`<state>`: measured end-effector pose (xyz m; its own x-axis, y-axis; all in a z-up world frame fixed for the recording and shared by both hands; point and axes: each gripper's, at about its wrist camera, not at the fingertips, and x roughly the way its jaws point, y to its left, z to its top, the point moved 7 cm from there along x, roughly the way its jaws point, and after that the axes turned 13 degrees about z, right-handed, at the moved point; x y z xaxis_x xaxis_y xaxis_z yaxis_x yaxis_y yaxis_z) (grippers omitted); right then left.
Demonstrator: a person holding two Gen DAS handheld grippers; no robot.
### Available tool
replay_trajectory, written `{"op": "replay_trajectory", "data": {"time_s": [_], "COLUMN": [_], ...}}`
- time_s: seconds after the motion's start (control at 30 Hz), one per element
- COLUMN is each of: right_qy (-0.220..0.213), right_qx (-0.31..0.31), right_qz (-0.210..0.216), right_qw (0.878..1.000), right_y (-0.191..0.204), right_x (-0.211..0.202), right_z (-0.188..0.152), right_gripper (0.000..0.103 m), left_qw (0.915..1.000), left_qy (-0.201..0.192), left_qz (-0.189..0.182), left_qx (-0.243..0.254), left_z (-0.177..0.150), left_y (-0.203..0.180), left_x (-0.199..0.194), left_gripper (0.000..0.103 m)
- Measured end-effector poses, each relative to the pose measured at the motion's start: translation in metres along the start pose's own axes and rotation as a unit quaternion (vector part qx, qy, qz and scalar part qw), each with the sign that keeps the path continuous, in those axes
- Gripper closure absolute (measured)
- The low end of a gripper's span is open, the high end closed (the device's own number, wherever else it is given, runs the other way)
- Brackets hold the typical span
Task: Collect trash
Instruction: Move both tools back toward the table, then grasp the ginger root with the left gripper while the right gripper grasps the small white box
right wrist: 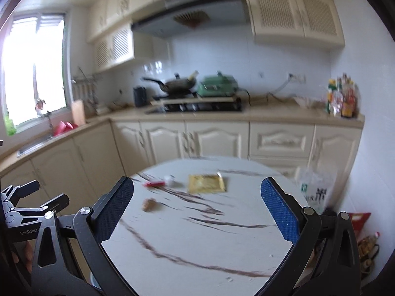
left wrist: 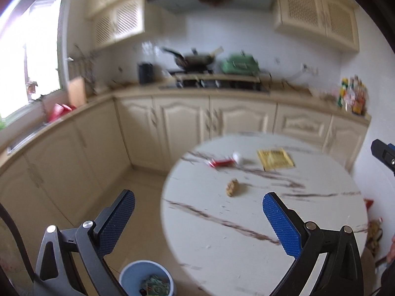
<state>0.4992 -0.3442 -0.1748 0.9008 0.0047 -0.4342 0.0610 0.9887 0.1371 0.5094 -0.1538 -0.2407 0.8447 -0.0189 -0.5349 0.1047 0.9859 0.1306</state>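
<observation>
Round marble table (left wrist: 246, 234) in cream kitchen

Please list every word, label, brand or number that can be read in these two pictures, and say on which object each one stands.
"GenRobot": white print on the black frame of the left gripper, seen at the left edge of the right wrist view; the end is cut off.
Plastic bag beside the table: dark characters, too blurred to read.
Yellow packet and condiment bottles: print too blurred to read.

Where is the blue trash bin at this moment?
In the left wrist view, the blue trash bin stands on the floor at the bottom, beside the near-left edge of the round table, between the open left gripper's fingers.
</observation>
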Motion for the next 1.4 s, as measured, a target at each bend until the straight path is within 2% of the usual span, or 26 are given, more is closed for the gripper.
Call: {"op": "replay_trajectory", "data": {"time_s": [0.13, 0.27, 0.33, 0.37, 0.43, 0.47, 0.53, 0.67, 0.7, 0.8, 0.93, 1.0, 1.2, 1.3, 1.4], "right_qy": [0.042, 0.08, 0.102, 0.108, 0.123, 0.13, 0.145, 0.163, 0.167, 0.177, 0.189, 0.207, 0.24, 0.258, 0.276], "right_qx": [0.019, 0.029, 0.035, 0.037, 0.046, 0.048, 0.051, 0.045, 0.043, 0.027, -0.004, -0.018, -0.09, -0.108, -0.102], "right_qz": [-0.008, -0.005, -0.004, 0.0, 0.0, 0.001, 0.002, 0.008, 0.01, 0.016, 0.025, 0.044, 0.081, 0.088, 0.093], "right_qw": [0.999, 0.996, 0.994, 0.993, 0.991, 0.99, 0.988, 0.986, 0.985, 0.984, 0.982, 0.977, 0.963, 0.956, 0.951], "right_y": [-0.037, -0.063, -0.076, -0.08, -0.09, -0.094, -0.1, -0.1, -0.098, -0.088, -0.07, -0.056, -0.005, 0.011, 0.017], "right_x": [0.043, 0.084, 0.107, 0.113, 0.131, 0.139, 0.155, 0.18, 0.188, 0.21, 0.237, 0.257, 0.309, 0.329, 0.345], "right_z": [-0.013, -0.022, -0.026, -0.027, -0.029, -0.031, -0.033, -0.034, -0.033, -0.03, -0.029, -0.033, -0.047, -0.057, -0.067], "right_gripper": [0.0, 0.0, 0.0, 0.0, 0.0, 0.0, 0.0, 0.0, 0.0, 0.0, 0.0, 0.0, 0.0, 0.009, 0.028], "left_qw": [0.9986, 0.9942, 0.992, 0.9903, 0.9865, 0.9849, 0.9823, 0.9801, 0.9801, 0.9797, 0.9799, 0.9819, 0.9873, 0.9892, 0.9906], "left_qy": [0.03, 0.071, 0.089, 0.1, 0.122, 0.131, 0.147, 0.154, 0.153, 0.146, 0.139, 0.13, 0.108, 0.101, 0.097], "left_qz": [-0.012, -0.033, -0.038, -0.048, -0.063, -0.067, -0.072, -0.089, -0.09, -0.103, -0.117, -0.119, -0.11, -0.102, -0.093], "left_qx": [0.041, 0.074, 0.08, 0.084, 0.089, 0.091, 0.091, 0.087, 0.089, 0.09, 0.082, 0.07, 0.039, 0.03, 0.024], "left_z": [0.039, 0.053, 0.06, 0.064, 0.071, 0.073, 0.08, 0.092, 0.093, 0.097, 0.095, 0.081, 0.077, 0.076, 0.074], "left_y": [-0.025, -0.047, -0.052, -0.055, -0.059, -0.061, -0.064, -0.068, -0.069, -0.069, -0.055, -0.041, 0.007, 0.029, 0.046], "left_x": [0.056, 0.115, 0.14, 0.154, 0.178, 0.188, 0.21, 0.235, 0.238, 0.242, 0.238, 0.217, 0.18, 0.169, 0.158], "left_gripper": [0.001, 0.003, 0.016, 0.018, 0.036, 0.04, 0.055, 0.059, 0.061, 0.082, 0.082, 0.082, 0.082, 0.082, 0.082]}}
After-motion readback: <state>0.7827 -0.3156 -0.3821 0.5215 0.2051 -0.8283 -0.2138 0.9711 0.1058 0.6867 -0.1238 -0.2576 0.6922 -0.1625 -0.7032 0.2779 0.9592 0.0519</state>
